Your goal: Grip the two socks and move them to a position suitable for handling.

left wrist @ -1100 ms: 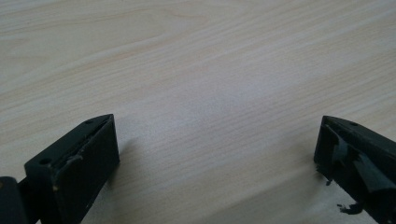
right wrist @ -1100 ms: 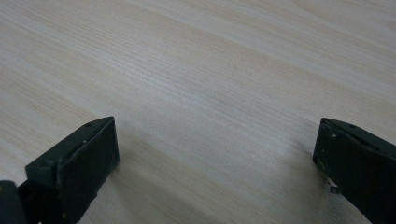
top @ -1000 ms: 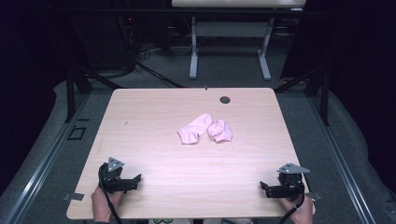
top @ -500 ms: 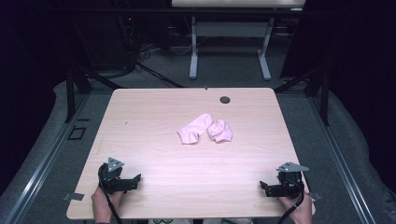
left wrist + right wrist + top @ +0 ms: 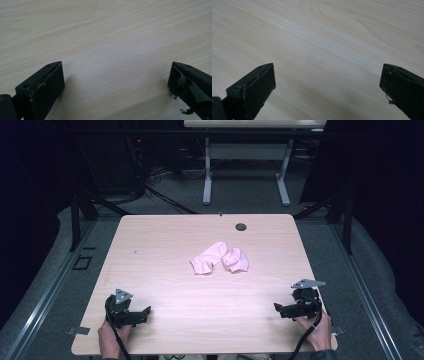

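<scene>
Dark room, grey floor, white-legged second desk (image 5: 245, 170) at back; pale wood-grain square tabletop (image 5: 165, 245) in centre of high view. Small dark round grommet hole (image 5: 241, 226) near far edge, right of middle.

Far left, near corner: left black two-jaw gripper (image 5: 143, 311) with grey three-cornered plate on top, held by left hand (image 5: 111, 340), low on table, jaws aimed right toward table middle. Left gripper view (image 5: 116, 75): jaws spread wide, bare wood between, nothing pinched.

Centre: two pale pink crumpled fabric socks (image 5: 220, 259), touching each other, left one longer and lying diagonally, right one bunched rounder. Well apart from both grippers, slightly toward far half of table.

Far right, near corner: right black two-jaw gripper (image 5: 277, 308) with grey plate, held by right hand (image 5: 316, 332), black cable trailing off near edge, jaws aimed left. Right gripper view (image 5: 327, 75): jaws spread wide, bare wood grain between, gripping nothing.

Versus a second ago and half a second ago: no visible change. Socks same spot and shape, both grippers same corners, same heading.
</scene>
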{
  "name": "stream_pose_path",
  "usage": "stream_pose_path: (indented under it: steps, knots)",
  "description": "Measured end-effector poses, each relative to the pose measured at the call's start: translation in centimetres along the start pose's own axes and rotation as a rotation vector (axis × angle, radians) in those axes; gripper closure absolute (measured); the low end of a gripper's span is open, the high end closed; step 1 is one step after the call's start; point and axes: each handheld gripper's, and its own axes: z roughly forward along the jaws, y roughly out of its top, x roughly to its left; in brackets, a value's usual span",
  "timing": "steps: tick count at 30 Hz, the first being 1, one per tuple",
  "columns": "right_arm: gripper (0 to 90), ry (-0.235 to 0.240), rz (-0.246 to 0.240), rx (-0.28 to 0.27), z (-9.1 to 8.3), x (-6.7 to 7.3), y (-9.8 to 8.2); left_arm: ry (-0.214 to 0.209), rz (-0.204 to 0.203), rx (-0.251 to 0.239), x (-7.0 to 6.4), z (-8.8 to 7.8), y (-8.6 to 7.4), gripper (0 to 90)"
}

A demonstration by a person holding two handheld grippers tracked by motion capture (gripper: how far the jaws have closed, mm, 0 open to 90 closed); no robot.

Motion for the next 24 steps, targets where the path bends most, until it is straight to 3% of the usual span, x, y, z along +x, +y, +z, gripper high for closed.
stream_pose_path:
  steps: [3, 5, 6, 11, 18, 24]
  knots:
    - [0.0, 0.027, -0.015, 0.013, 0.2, 0.3, 2.1, 0.001, -0.001, 0.0, 0.0, 0.0, 0.0, 0.5]
    - [0.0, 0.023, -0.022, 0.013, 0.3, 0.4, 2.5, 0.001, -0.001, 0.001, 0.0, 0.0, 0.0, 0.6]
    - [0.0, 0.046, -0.034, 0.024, 0.6, 0.6, 3.6, 0.001, -0.001, 0.0, 0.0, 0.0, 0.0, 0.6]
    - [0.0, 0.065, -0.049, 0.047, 1.4, 0.9, 5.3, 0.002, -0.001, 0.002, 0.0, 0.0, 0.0, 0.6]
    - [0.0, 0.107, -0.06, 0.069, 3.2, 1.3, 8.3, 0.001, -0.002, 0.0, 0.0, 0.0, 0.0, 0.6]
    - [0.0, 0.133, -0.077, 0.097, 5.9, 2.0, 11.1, 0.001, -0.002, 0.0, 0.0, 0.0, 0.0, 0.6]
